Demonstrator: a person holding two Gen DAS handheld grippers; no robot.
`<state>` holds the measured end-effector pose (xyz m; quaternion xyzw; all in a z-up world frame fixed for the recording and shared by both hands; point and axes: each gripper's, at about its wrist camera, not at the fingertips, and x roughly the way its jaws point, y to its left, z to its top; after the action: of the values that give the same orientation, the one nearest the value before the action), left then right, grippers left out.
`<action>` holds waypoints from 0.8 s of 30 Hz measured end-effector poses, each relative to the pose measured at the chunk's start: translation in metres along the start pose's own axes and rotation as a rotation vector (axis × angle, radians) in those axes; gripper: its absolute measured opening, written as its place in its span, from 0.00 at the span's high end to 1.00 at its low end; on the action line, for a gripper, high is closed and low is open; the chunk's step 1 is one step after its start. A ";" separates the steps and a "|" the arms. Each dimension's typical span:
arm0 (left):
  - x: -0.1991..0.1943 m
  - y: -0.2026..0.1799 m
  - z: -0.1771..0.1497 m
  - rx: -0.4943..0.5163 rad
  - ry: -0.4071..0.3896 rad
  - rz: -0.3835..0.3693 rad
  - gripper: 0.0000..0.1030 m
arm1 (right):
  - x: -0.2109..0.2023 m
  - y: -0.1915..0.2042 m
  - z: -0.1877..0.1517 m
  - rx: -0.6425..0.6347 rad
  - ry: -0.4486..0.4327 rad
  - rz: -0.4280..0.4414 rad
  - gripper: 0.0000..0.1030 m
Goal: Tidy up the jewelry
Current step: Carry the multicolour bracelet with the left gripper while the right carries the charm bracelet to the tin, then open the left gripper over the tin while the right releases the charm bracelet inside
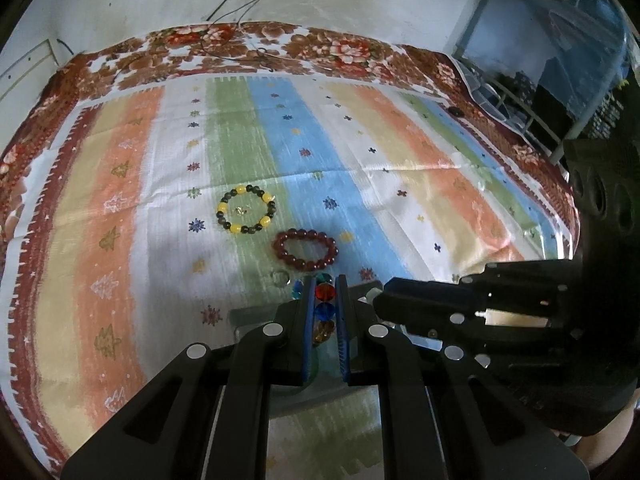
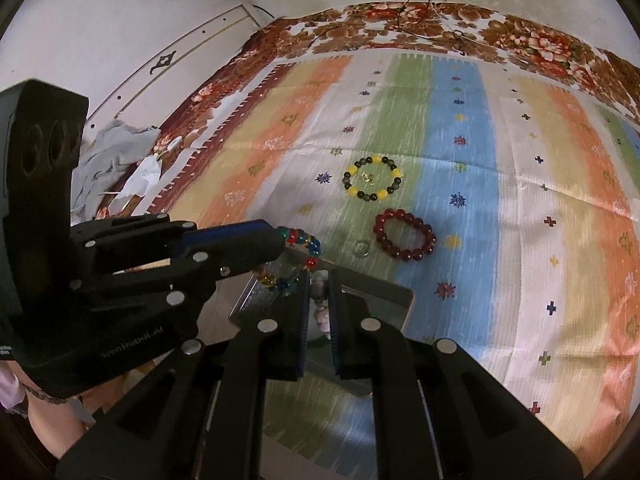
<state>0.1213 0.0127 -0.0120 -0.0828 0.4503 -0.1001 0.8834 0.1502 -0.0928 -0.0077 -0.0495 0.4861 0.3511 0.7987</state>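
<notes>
My left gripper [image 1: 325,282] is shut on a multicoloured bead bracelet [image 1: 324,302], which hangs from its blue pads over a grey tray [image 1: 248,318]. From the right wrist view this gripper [image 2: 282,240] comes in from the left with the bracelet [image 2: 308,244] looped below its tip. My right gripper [image 2: 319,278] is shut on a pale pink beaded piece [image 2: 320,300], also above the tray [image 2: 400,300]; most of that piece is hidden by the pads. In the left wrist view the right gripper [image 1: 380,296] sits just right of my left one.
On the striped cloth [image 1: 400,184] lie a yellow-and-dark bead bracelet [image 1: 246,208] [image 2: 372,178] with a small gold item inside it, a dark red bead bracelet [image 1: 306,250] [image 2: 404,236] and a small ring [image 1: 280,278] [image 2: 362,247]. Crumpled grey fabric [image 2: 108,160] lies far left.
</notes>
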 end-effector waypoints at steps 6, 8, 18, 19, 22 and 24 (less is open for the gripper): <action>-0.004 0.001 -0.013 -0.002 0.005 -0.010 0.91 | -0.003 0.001 -0.011 0.001 0.000 -0.004 0.90; -0.003 0.000 -0.014 0.001 0.007 -0.007 0.91 | -0.001 0.001 -0.011 -0.001 0.006 -0.006 0.90; -0.002 0.002 -0.014 0.000 0.010 0.002 0.91 | 0.001 -0.002 -0.009 0.013 0.001 -0.010 0.90; -0.002 0.002 -0.014 0.003 0.010 0.002 0.91 | 0.001 -0.002 -0.009 0.015 0.001 -0.009 0.90; 0.001 0.002 -0.013 0.011 0.015 0.019 0.87 | 0.003 -0.006 -0.008 0.036 0.007 0.009 0.80; 0.003 0.004 -0.012 0.012 0.018 0.039 0.75 | 0.003 -0.010 -0.008 0.062 0.008 0.020 0.62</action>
<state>0.1132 0.0147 -0.0221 -0.0680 0.4590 -0.0865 0.8816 0.1514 -0.1024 -0.0168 -0.0212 0.5003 0.3438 0.7944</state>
